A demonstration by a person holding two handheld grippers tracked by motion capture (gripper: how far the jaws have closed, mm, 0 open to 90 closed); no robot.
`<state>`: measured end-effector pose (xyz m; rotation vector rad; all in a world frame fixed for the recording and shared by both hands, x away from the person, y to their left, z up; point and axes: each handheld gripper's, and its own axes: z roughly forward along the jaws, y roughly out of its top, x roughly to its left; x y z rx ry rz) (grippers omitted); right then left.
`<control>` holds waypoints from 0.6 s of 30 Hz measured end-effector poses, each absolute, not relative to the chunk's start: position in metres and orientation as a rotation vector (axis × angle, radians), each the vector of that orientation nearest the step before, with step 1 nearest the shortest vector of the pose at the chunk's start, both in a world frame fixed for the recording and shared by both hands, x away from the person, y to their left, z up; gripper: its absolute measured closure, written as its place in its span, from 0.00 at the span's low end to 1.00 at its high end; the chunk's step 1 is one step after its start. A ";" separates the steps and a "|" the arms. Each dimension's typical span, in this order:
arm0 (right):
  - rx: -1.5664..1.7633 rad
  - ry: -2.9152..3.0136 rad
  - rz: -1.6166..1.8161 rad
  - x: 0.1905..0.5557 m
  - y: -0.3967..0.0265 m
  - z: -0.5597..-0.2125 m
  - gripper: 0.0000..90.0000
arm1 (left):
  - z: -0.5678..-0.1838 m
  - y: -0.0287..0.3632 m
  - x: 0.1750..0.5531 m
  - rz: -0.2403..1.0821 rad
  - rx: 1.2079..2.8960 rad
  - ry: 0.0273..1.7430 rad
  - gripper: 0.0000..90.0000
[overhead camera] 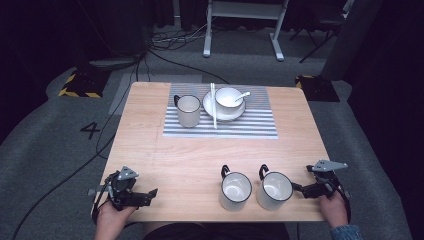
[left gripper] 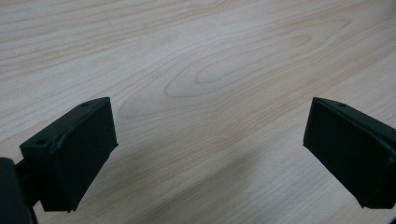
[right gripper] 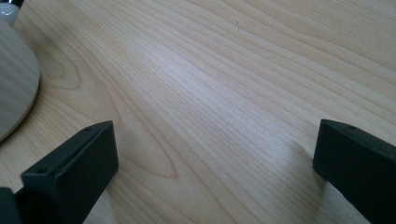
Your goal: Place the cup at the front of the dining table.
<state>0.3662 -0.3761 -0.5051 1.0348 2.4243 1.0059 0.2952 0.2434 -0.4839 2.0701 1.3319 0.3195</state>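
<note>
Two mugs [overhead camera: 254, 190] wait near my right tongs [overhead camera: 304, 190] – both tongs, left [overhead camera: 148, 196] too, gape wide over bare bench [overhead camera: 190, 160], ready to grasp.

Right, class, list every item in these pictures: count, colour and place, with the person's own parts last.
Near mugs: two, white with dark rims, front edge, one at, one at.
Far mug: one, white, on the placemat's left.
Placemat: one, grey-white striped, far middle of the table.
Bowl: one, white, on a white saucer.
Spoon: one, white, in the bowl.
Chopsticks: a white pair, across the saucer's left edge.
Table: one, light wood.
Left gripper: black, open, front left.
Right gripper: black, open, beside the right near mug.
</note>
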 end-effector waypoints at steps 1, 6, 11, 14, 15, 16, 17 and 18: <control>1.035 2.424 1.006 0.366 -0.376 -0.505 0.00 | -0.486 0.241 0.295 0.317 2.071 1.342 0.03; 1.032 2.425 1.006 0.366 -0.376 -0.505 0.00 | -0.495 0.233 0.297 0.334 2.114 1.357 0.03; 1.040 2.425 1.006 0.365 -0.376 -0.505 0.00 | -0.504 0.228 0.296 0.446 2.117 1.296 0.00; 1.036 2.425 1.006 0.365 -0.376 -0.505 0.00 | -0.508 0.226 0.295 0.475 2.083 1.284 0.00; 1.028 2.427 1.005 0.366 -0.376 -0.505 0.00 | -0.508 0.226 0.294 0.479 2.080 1.284 0.00; 1.024 2.428 1.000 0.366 -0.377 -0.505 0.00 | -0.508 0.226 0.294 0.470 2.076 1.288 0.00; 1.027 2.426 1.001 0.366 -0.377 -0.505 0.00 | -0.508 0.226 0.294 0.473 2.075 1.289 0.00; 1.031 2.428 1.000 0.365 -0.376 -0.505 0.00 | -0.508 0.225 0.293 0.487 2.065 1.293 0.00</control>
